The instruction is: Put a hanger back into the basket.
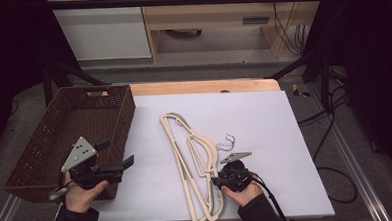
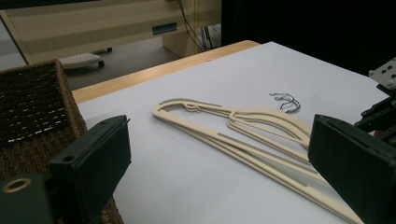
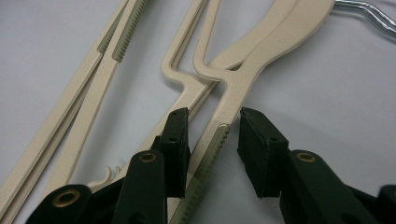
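Two cream plastic hangers [image 1: 186,151] [image 2: 243,135] lie stacked and slightly fanned on the white sheet, their wire hooks [image 1: 229,141] [image 2: 286,100] pointing right. My right gripper [image 1: 218,182] [image 3: 212,135] sits low at the hangers' near end. Its jaws straddle one ribbed hanger arm [image 3: 219,135], with a gap showing on the right side, so the pads do not press on it. My left gripper [image 1: 120,153] [image 2: 219,130] hovers by the basket's right wall, wide open with nothing between its jaws.
A dark woven basket [image 1: 50,142] [image 2: 32,107] stands at the table's left. The white sheet [image 1: 254,113] covers most of the wooden tabletop [image 1: 203,86]. Cabinets and cables stand beyond the far edge.
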The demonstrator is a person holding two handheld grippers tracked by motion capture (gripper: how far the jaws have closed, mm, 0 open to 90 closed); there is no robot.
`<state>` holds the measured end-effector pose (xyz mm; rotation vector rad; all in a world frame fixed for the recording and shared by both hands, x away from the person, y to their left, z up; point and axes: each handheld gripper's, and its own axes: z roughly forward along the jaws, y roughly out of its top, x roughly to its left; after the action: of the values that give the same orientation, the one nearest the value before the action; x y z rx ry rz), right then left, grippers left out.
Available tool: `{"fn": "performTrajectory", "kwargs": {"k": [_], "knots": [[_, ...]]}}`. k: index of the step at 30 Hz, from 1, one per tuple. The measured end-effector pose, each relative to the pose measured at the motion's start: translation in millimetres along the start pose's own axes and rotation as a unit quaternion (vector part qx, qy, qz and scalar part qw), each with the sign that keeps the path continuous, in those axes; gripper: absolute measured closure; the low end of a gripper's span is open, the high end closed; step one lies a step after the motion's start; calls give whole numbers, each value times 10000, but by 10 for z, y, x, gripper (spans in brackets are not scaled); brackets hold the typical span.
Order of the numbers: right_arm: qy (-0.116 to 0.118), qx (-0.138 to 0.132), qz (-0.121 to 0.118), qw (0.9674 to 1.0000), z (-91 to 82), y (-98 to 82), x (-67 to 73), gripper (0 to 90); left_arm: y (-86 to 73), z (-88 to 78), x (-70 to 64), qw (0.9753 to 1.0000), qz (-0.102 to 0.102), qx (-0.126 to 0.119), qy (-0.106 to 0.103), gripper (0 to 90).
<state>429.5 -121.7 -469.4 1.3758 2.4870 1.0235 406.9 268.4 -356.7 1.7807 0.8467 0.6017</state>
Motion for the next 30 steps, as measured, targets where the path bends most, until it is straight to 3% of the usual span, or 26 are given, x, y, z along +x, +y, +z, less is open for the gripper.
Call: {"fn": "performTrajectory", "kwargs": {"k": [5, 10, 16, 24, 29, 30], "knots": [[-63, 52, 91, 9999, -9, 0, -12, 681, -1, 10, -13, 10000, -3, 12, -12, 59], [24, -23, 500, 9987, -35, -6, -130, 793, -7, 57, -61, 10000, 27, 69, -52, 61], [10, -120, 506, 9986, -72, -1, -184, 801, -9, 91, -100, 9999, 59, 113, -96, 64], [-43, -306, 262, 9992, -209, 41, -163, 806, 13, 190, -235, 9992, 91, 267, -288, 70], [-111, -463, -64, 9988, -296, 85, -125, 808, 39, 366, -341, 9980, 131, 437, -438, 75], [-109, -464, -93, 9988, -316, 89, -119, 809, 51, 470, -374, 9971, 166, 551, -496, 76]]}}
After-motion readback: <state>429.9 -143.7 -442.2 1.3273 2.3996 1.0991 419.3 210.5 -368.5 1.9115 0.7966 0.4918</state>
